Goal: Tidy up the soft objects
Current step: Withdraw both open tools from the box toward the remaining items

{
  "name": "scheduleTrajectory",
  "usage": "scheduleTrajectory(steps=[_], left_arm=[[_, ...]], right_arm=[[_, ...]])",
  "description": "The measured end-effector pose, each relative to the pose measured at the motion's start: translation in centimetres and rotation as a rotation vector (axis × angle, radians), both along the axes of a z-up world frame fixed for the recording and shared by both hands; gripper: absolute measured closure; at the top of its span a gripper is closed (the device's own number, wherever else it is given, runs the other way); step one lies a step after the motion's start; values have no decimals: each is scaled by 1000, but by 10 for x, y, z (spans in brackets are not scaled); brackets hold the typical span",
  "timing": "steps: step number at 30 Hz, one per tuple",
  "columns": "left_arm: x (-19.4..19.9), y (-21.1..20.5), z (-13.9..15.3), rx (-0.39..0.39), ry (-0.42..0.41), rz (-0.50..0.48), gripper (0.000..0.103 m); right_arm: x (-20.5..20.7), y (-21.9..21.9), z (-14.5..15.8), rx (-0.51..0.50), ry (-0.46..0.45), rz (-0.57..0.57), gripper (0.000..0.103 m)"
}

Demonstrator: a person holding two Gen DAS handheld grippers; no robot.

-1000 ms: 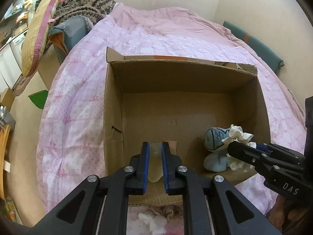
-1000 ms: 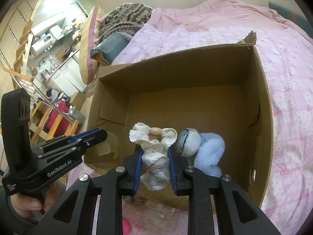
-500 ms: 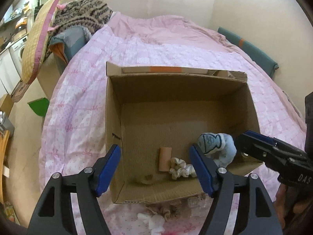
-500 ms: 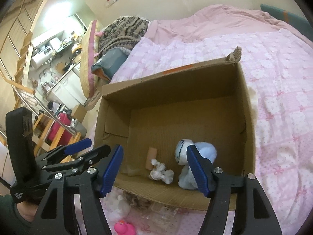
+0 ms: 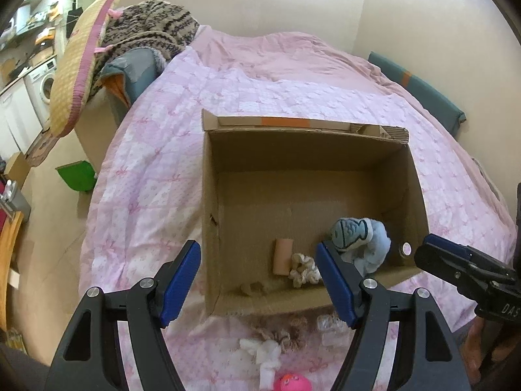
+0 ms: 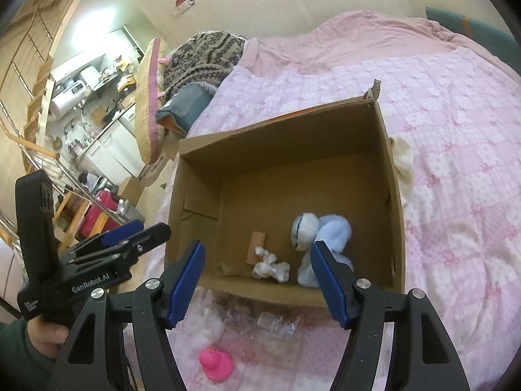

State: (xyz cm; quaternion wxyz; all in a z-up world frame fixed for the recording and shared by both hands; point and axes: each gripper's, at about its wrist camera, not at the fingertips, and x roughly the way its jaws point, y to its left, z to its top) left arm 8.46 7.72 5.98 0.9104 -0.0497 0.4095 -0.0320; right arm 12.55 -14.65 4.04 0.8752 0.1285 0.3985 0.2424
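Note:
An open cardboard box [image 5: 208,215] [image 6: 395,215] sits on the pink bed. Inside near its front wall lie a blue plush fish [image 5: 358,236] [image 6: 320,233], a cream scrunchie [image 5: 302,268] [image 6: 270,265] and a peach tube [image 5: 282,255] [image 6: 256,247]. My left gripper [image 5: 260,282] is open and empty, above the box's near edge. My right gripper [image 6: 260,280] is open and empty too, above the same edge. In front of the box lie a pink rubber duck [image 6: 216,363] [image 5: 291,383], a white soft piece [image 5: 263,353] [image 6: 208,332], a brownish scrunchie [image 5: 283,334] and a clear item [image 6: 275,322].
The pink quilt [image 5: 153,169] covers the bed all around the box. Pillows and a knitted blanket [image 5: 146,29] pile at the far left. A cream cloth [image 6: 403,159] lies beside the box's right wall. The floor with a green bin [image 5: 76,176] drops off left.
Both grippers opened and dropped their items into the box: the peach tube from the left, the cream scrunchie from the right. Both have since pulled back and up from the box.

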Motion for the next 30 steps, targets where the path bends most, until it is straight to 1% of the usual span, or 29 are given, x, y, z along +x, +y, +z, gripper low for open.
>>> scheduleTrajectory(steps=[3, 5, 10, 13, 18, 22, 27, 30], left_arm=[[-13, 5, 0, -5, 10, 8, 32], [-20, 8, 0, -2, 18, 9, 32], [-40, 11, 0, -20, 25, 14, 32], [-48, 9, -6, -2, 47, 11, 31], [-52, 7, -15, 51, 71, 42, 31], [-49, 10, -24, 16, 105, 35, 31], [-46, 13, -39, 4, 162, 53, 31], [-45, 13, -44, -53, 202, 35, 31]], right_arm=[[-10, 0, 0, -23, 8, -5, 31], [-17, -2, -1, -15, 19, -6, 31], [-33, -6, -9, -44, 69, -28, 31], [-42, -8, -15, -56, 103, -45, 31], [-53, -13, -25, -50, 143, -75, 31], [-53, -12, -33, -69, 168, -94, 31], [-53, -12, -37, -85, 183, -103, 31], [-51, -14, -39, -78, 190, -112, 31]])
